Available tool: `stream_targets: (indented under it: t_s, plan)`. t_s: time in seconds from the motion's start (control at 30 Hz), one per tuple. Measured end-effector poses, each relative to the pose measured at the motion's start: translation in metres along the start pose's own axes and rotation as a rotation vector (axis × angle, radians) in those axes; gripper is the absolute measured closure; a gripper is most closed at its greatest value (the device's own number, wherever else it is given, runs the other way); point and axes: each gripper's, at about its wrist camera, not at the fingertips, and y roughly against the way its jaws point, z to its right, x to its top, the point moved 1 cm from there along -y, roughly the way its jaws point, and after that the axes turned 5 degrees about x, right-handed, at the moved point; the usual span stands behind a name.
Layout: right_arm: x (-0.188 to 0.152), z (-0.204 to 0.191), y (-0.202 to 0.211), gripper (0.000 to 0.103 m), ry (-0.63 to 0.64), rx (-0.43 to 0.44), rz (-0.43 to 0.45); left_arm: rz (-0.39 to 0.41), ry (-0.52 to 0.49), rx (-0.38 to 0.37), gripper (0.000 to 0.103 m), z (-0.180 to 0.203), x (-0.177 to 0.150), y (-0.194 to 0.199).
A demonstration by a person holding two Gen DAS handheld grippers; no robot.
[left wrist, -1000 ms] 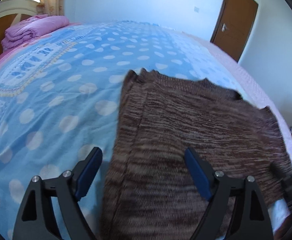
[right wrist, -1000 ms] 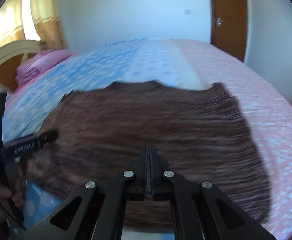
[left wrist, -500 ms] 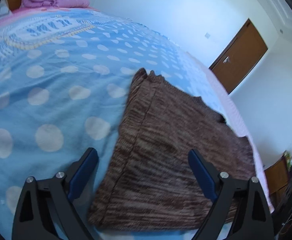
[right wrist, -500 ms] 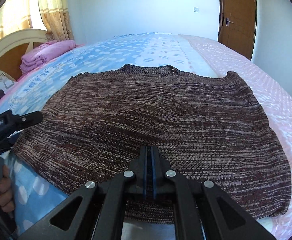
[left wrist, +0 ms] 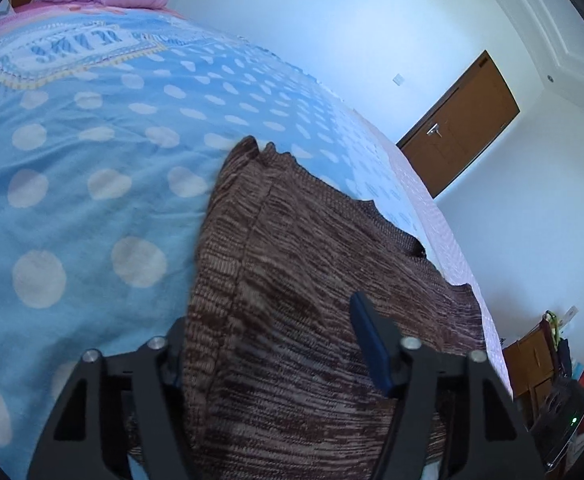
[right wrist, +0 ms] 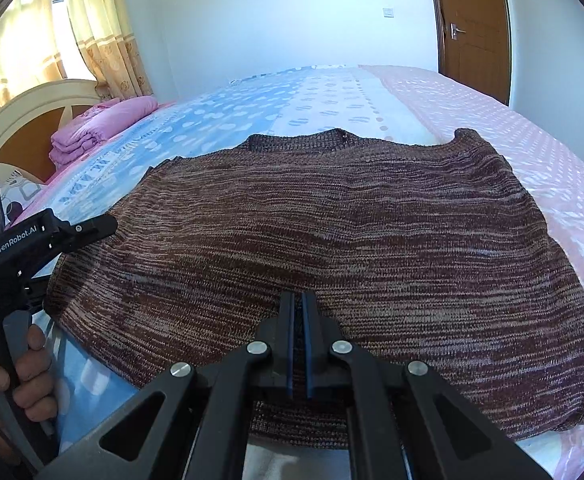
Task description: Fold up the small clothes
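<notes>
Left claw (left wrist: 268, 344) closing since earlier, over knitted brown sweater (right wrist: 332, 240)

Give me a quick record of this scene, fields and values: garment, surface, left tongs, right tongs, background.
garment: brown knit sweater, spread flat
surface: bed, blue polka-dot sheet
left tongs: jaws closing, sweater's side edge between them
right tongs: shut, over the sweater's near hem; whether it pinches knit cannot be told
background: folded pink blanket by the headboard, brown door
</notes>
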Motion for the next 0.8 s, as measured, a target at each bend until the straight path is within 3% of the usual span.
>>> stream_targets:
  t_s: [0.03, 0.13, 0.27, 0.37, 0.47, 0.6, 0.7, 0.73, 0.8]
  plan:
    - [0.000, 0.000, 0.000, 0.100, 0.001, -0.001, 0.000, -0.002, 0.004, -0.007, 0.071, -0.001, -0.001, 0.000]
    - [0.003, -0.005, 0.001, 0.100, 0.018, -0.022, -0.010, -0.005, 0.017, -0.013, 0.074, -0.003, -0.002, 0.000]
    - [0.011, -0.012, 0.008, 0.100, 0.000, 0.022, 0.023, 0.009, -0.016, 0.013, 0.074, 0.003, -0.002, 0.002]
    - [0.007, -0.022, -0.006, 0.100, 0.025, 0.051, -0.030, 0.024, -0.062, 0.021, 0.077, 0.012, -0.001, 0.005]
    - [0.007, -0.023, -0.010, 0.100, 0.028, 0.049, -0.042, 0.067, -0.161, 0.029, 0.078, 0.032, -0.001, 0.013]
    - [0.009, -0.008, -0.007, 0.099, -0.056, 0.117, -0.036, 0.098, -0.289, 0.008, 0.081, 0.066, -0.002, 0.016]
    - [0.013, 0.013, 0.003, 0.099, -0.148, 0.129, -0.020, 0.102, -0.426, -0.035, 0.084, 0.102, -0.006, 0.013]
    - [0.015, 0.019, 0.007, 0.099, -0.163, 0.126, -0.012, 0.099, -0.466, -0.054, 0.091, 0.114, -0.009, 0.011]
    - [0.021, 0.033, 0.019, 0.099, -0.196, 0.114, 0.016, 0.075, -0.527, -0.083, 0.091, 0.132, -0.016, 0.007]
